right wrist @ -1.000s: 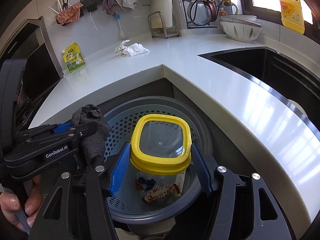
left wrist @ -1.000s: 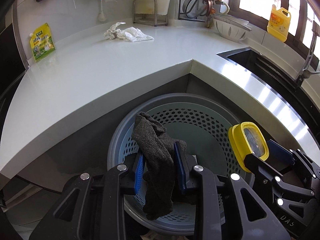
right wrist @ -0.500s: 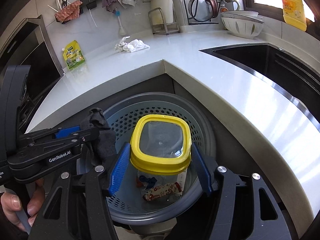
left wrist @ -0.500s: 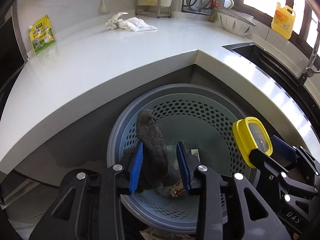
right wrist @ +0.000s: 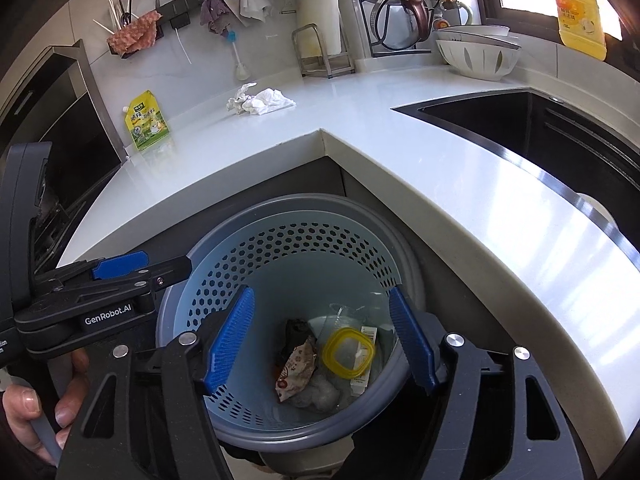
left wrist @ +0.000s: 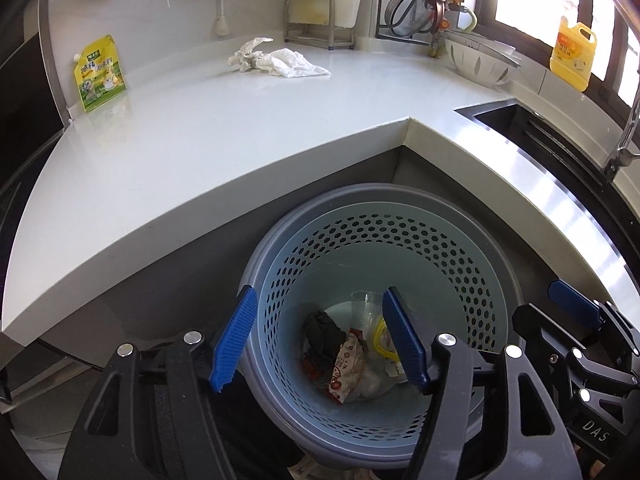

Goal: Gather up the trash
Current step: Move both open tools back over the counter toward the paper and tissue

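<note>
From the left wrist camera, the left gripper [left wrist: 318,336] hangs right over the perforated blue bin [left wrist: 400,236], which sits on the floor tucked into the corner under the white counter [left wrist: 240,140]. Its blue fingers [left wrist: 234,338] are spread wide and hold nothing. Down at the bottom of the bin lie a dark cloth [left wrist: 322,334], a red and white snack wrapper [left wrist: 348,364] and a yellow-rimmed lid [left wrist: 382,338]. I think the gripper is over the bin so dropped things land inside.

Up on the counter, well apart from the bin, a crumpled white tissue [left wrist: 276,60] and a green and yellow pouch [left wrist: 98,74] wait.

From the right wrist camera, the right gripper [right wrist: 320,338] also hangs over the bin, fingers spread wide with nothing between them. The yellow-rimmed lid sits at the bottom, touching a small white box [right wrist: 362,360] and just beside the wrapper. The tissue looks like the next trash to fetch, and it should squash easily when pinched.
</note>
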{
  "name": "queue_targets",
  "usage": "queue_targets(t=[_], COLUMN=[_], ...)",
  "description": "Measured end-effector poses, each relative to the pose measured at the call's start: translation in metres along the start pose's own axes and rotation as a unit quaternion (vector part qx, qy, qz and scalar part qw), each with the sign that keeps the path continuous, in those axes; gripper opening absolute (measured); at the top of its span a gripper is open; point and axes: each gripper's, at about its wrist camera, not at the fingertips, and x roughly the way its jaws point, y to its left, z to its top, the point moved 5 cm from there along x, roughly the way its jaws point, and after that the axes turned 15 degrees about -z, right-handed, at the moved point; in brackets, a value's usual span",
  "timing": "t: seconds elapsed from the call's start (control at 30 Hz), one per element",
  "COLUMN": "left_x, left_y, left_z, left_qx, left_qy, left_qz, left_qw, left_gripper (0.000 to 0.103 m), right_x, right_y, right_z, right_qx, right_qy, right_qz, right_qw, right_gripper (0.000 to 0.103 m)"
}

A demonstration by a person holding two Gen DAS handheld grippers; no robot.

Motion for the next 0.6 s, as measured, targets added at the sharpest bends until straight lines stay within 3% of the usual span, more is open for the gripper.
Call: queue_targets(t=[0.27, 0.6], left_x=[-0.048, -0.115], left_y=[0.010, 0.021], left_z=[0.031, 0.098], left_qx=[0.000, 0.007], left_qy=[-0.075, -0.182], left_qz=[0.032, 0.067], left_qw=[0.9966, 0.9810], left_gripper=[0.077, 0.088], right_x=[-0.021, -0.044], right_y=[0.006, 0.026], right_z=[0.019, 0.089], right_qx=[-0.003, -0.020], right_qy=[-0.036, -0.102], right_qz=[0.008, 0.019], right_qw=[0.999, 0.994], right_gripper=[0.069, 0.073])
